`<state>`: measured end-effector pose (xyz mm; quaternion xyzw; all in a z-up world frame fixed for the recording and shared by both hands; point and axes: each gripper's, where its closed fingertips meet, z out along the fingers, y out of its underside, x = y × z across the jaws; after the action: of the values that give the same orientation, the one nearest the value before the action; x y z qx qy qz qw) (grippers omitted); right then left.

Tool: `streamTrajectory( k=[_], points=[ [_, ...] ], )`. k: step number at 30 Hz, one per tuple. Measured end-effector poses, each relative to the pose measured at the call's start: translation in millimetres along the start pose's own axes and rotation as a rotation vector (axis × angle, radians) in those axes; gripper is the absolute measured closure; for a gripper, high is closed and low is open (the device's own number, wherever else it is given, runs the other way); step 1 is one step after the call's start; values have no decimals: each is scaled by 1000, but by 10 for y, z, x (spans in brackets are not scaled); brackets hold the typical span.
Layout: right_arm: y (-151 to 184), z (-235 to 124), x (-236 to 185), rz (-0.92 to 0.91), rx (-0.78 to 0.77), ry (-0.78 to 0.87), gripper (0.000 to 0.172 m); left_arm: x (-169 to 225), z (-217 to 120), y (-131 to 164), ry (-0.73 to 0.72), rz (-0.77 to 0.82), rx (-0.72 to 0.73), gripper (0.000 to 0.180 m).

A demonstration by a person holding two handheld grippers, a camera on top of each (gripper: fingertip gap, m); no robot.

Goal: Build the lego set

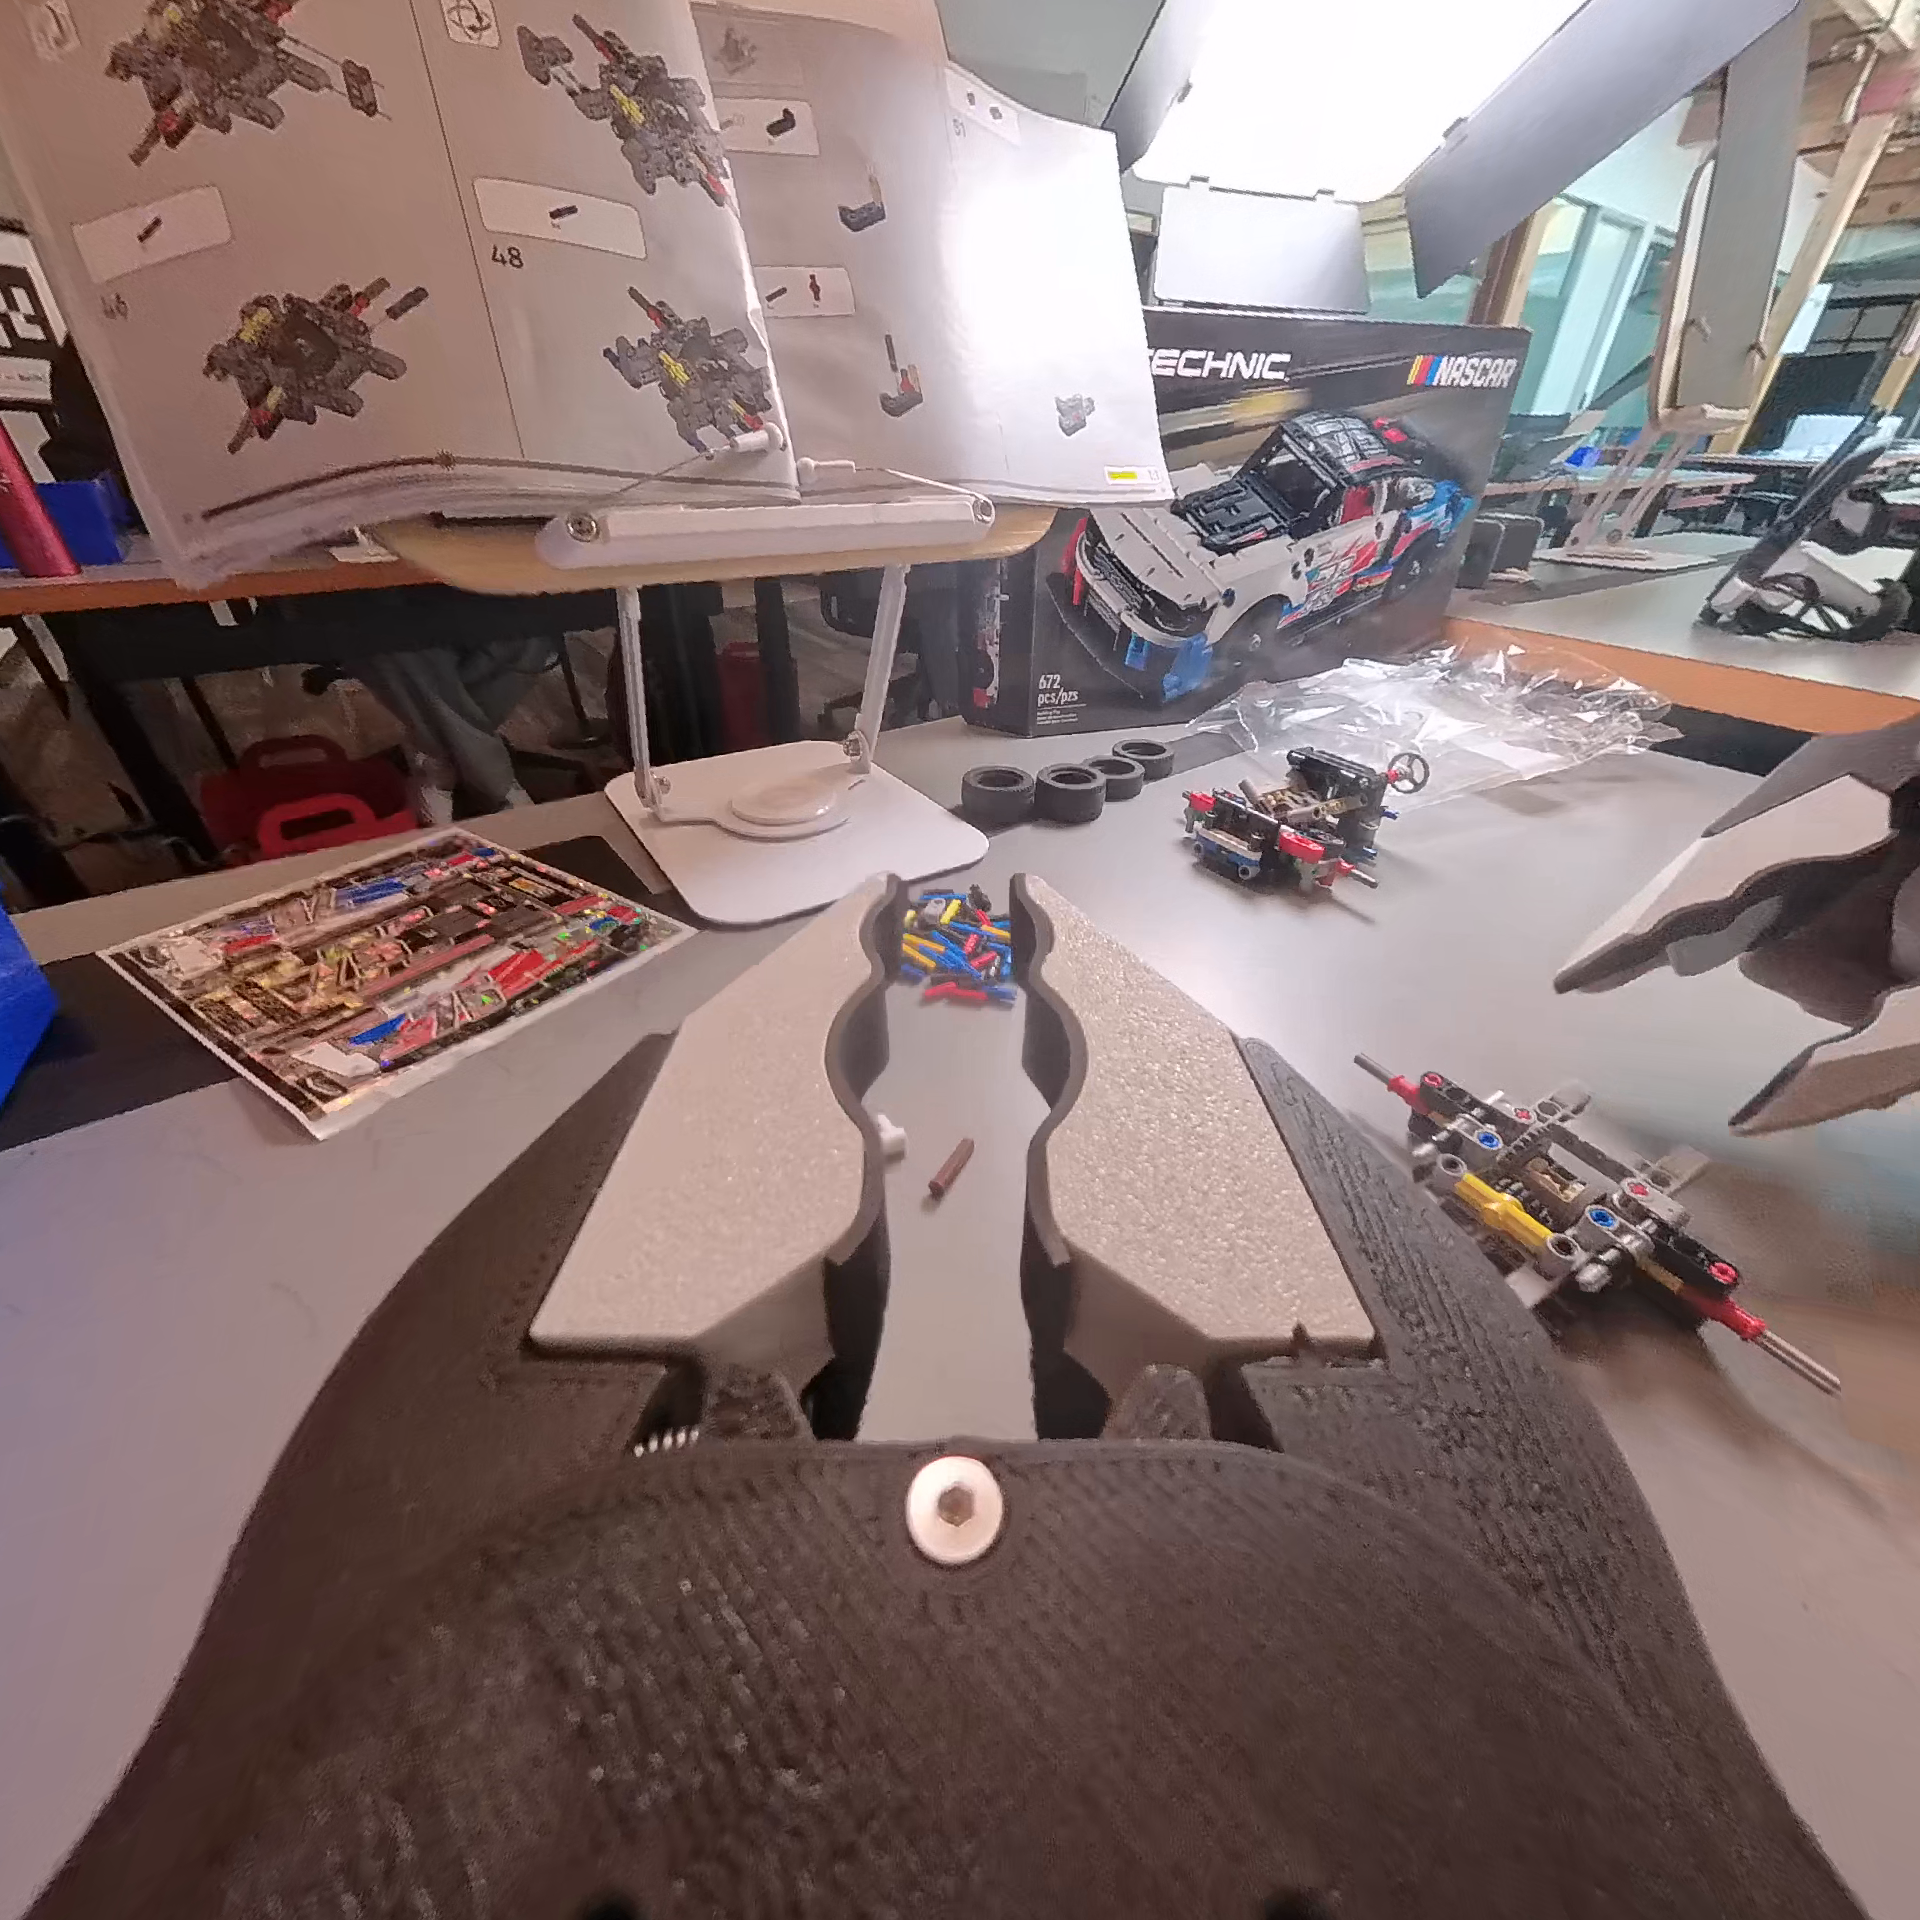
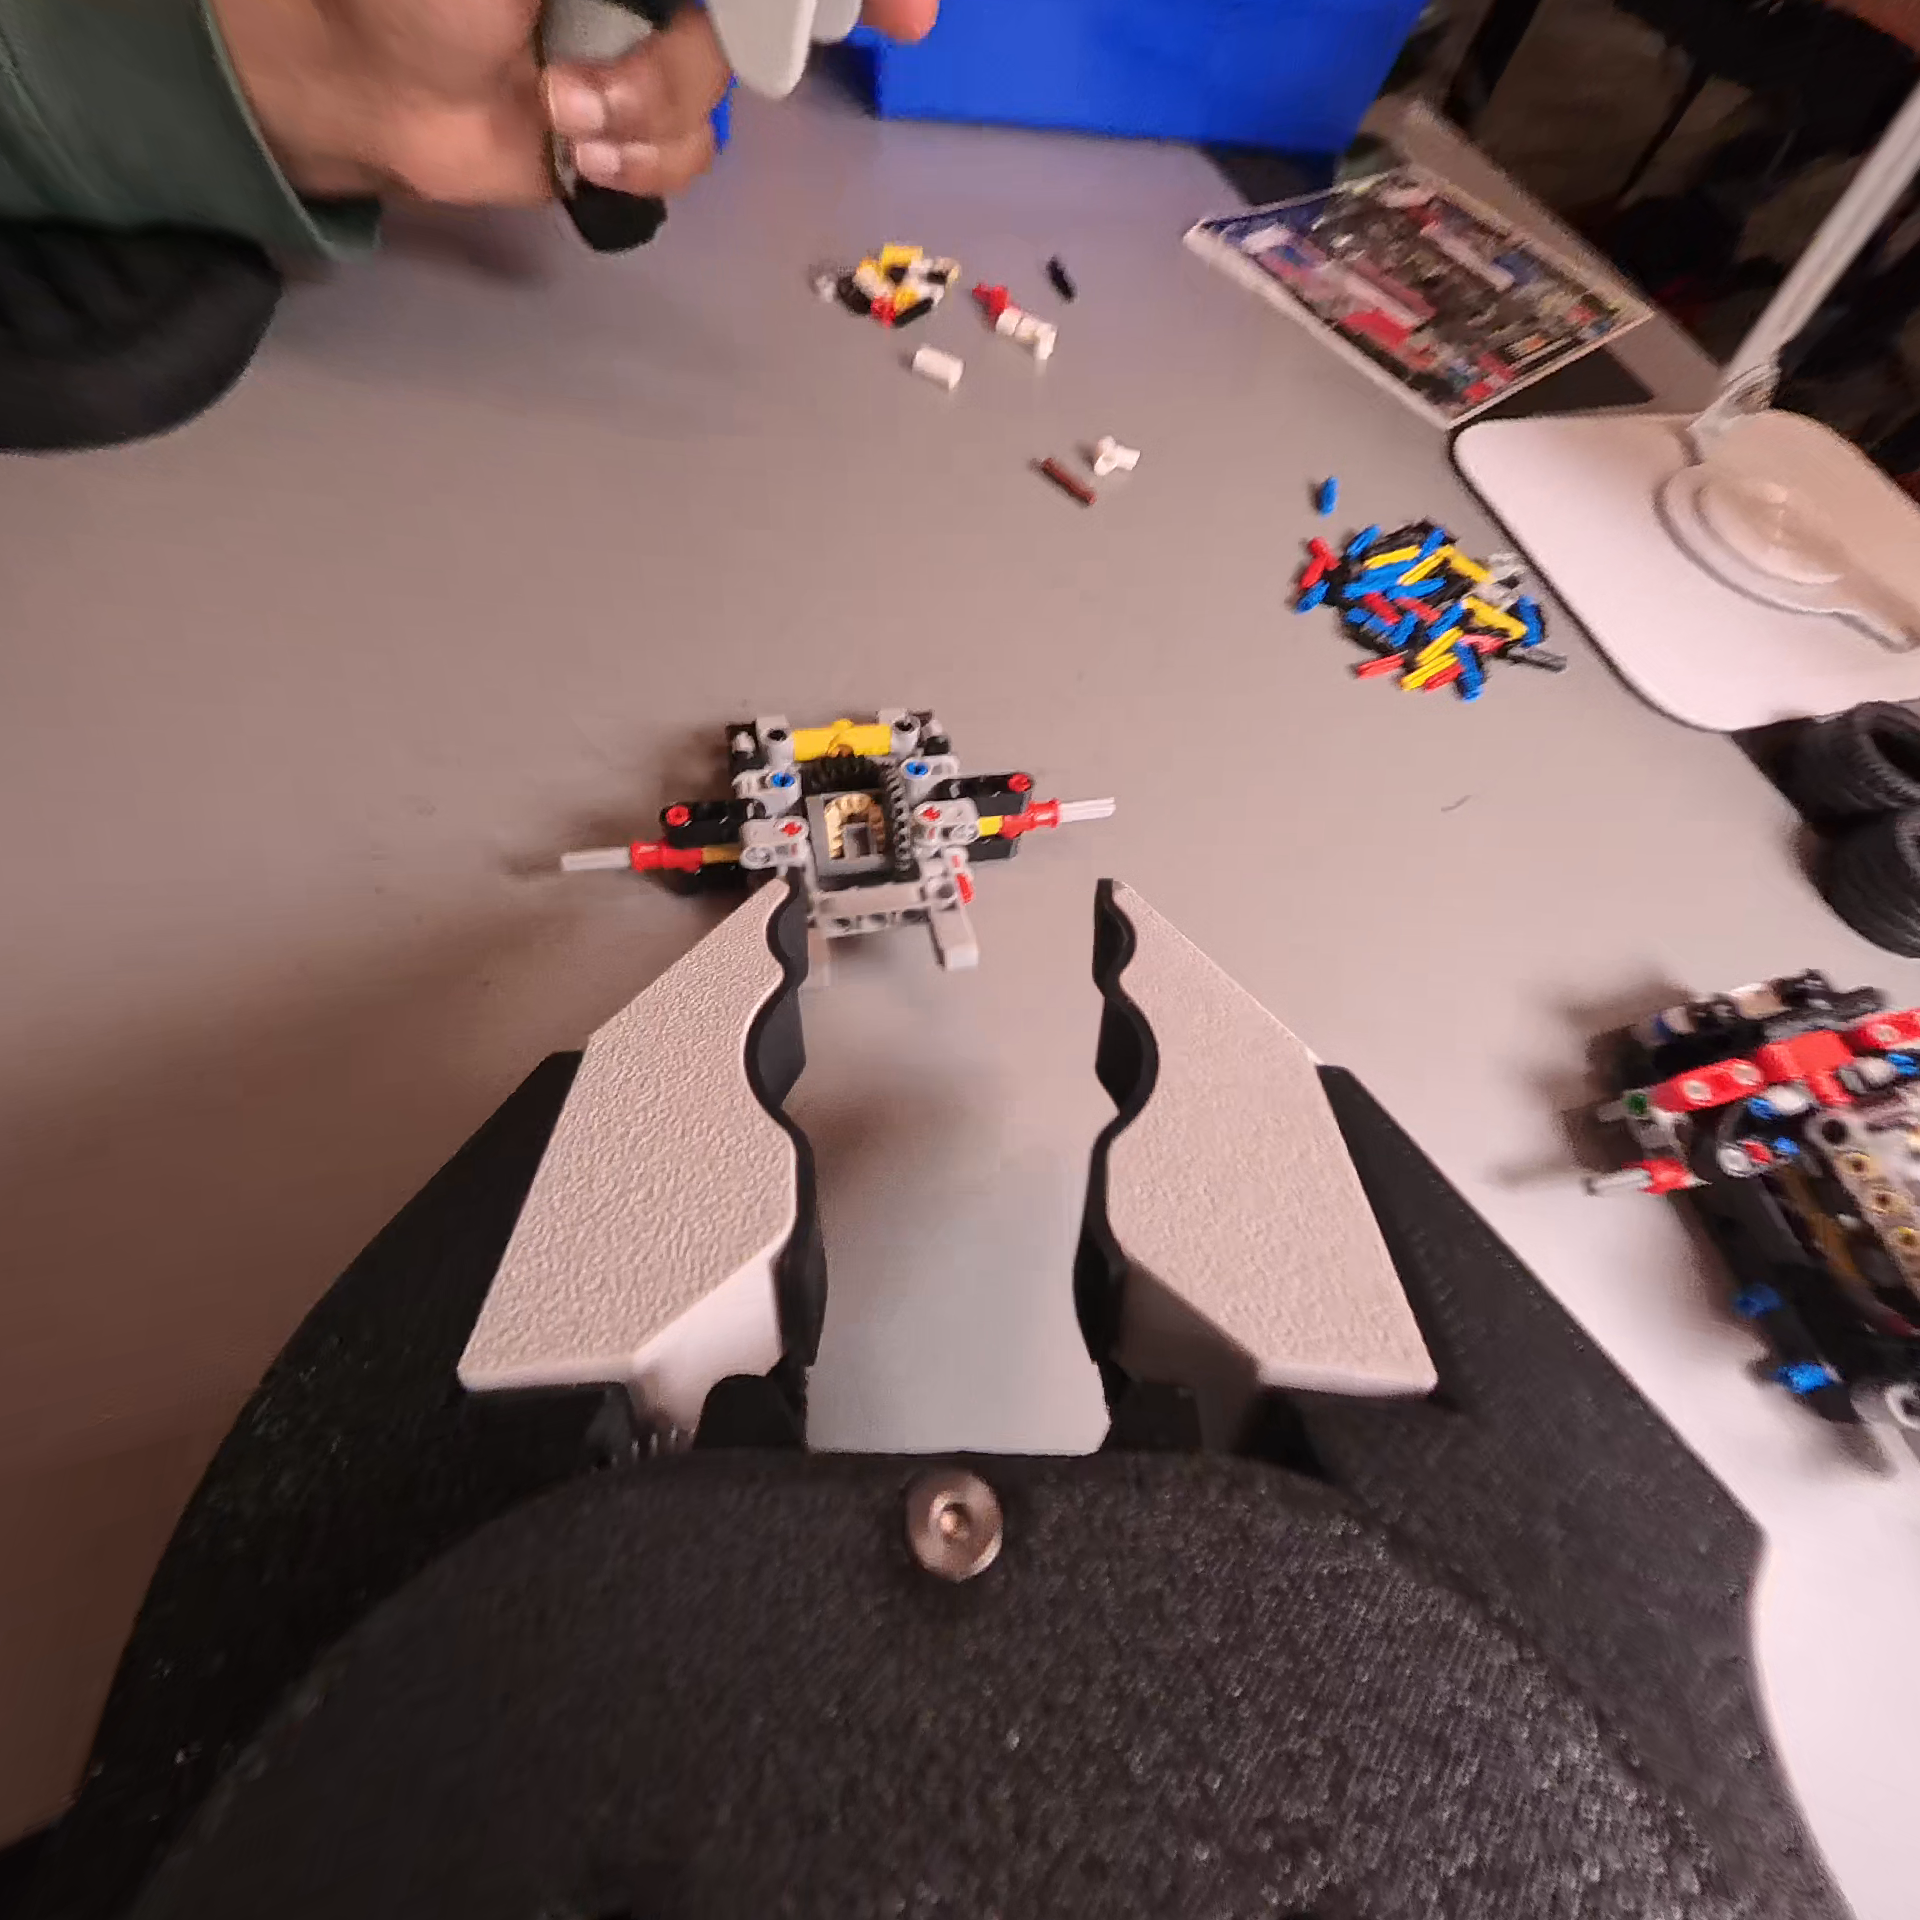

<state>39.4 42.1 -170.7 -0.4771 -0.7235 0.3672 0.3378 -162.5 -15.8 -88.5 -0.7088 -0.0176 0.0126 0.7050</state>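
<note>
**Both grippers empty over a table crowded with small loose parts**

Left gripper point(image 1: 954, 904): fingers standing a little apart, nothing between them. It is hovering over the grey table point(image 1: 1455, 966). A short brown pin point(image 1: 951, 1168) and a small white connector point(image 1: 891, 1135) are lying on the table beneath the gap, apart from the pads. Ahead of the tips, the pile of coloured pins point(image 1: 958, 956) is sitting just beside the white stand base point(image 1: 800, 831).

Right gripper point(image 2: 948, 904): jaws spread wide, gripping nothing. The axle assembly with the gear point(image 2: 842, 821) is lying flat on the table just ahead of the tips; its grey frame end is sitting close by the left fingertip point(image 2: 774, 914). Contact there cannot be told.

Risks, as judged from this layout:
- A fingertip coming in low is likely to nudge the axle assembly, sliding or spinning it; the thin grey axle ends sticking out each side look easy to catch.
- The brown pin is small and round; a near miss could roll it off.
- A sweep of the left gripper forward could scatter the pin pile.
- The chassis build point(image 2: 1787, 1174) is sitting near the right gripper's flank, so a sideways swing may knock it.
- The two grippers are working close together, and the right one is showing at the edge of the left wrist view, so a collision is possible.
</note>
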Motion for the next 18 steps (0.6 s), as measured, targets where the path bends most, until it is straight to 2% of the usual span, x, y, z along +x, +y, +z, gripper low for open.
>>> streamTrajectory(
  k=[4, 8, 11, 15, 18],
  points=[
    [-209, -87, 352, 6, 64, 133, 128, -226, 123, -288, -32, 24, 32, 147],
    [-480, -40, 839, -32, 65, 274, 138, -515, 251, -691, -82, -4, 121, 147],
    [-874, 70, 1227, -67, 90, 341, 148, -716, 377, -913, -134, 10, 154, 148],
    [-1476, 303, 1863, -207, 75, 490, 164, -924, 562, -1070, -179, -12, 176, 154],
    [-1763, 573, 2399, -314, -10, 575, 162, -979, 726, -1049, -185, -23, 166, 155]
  ],
)
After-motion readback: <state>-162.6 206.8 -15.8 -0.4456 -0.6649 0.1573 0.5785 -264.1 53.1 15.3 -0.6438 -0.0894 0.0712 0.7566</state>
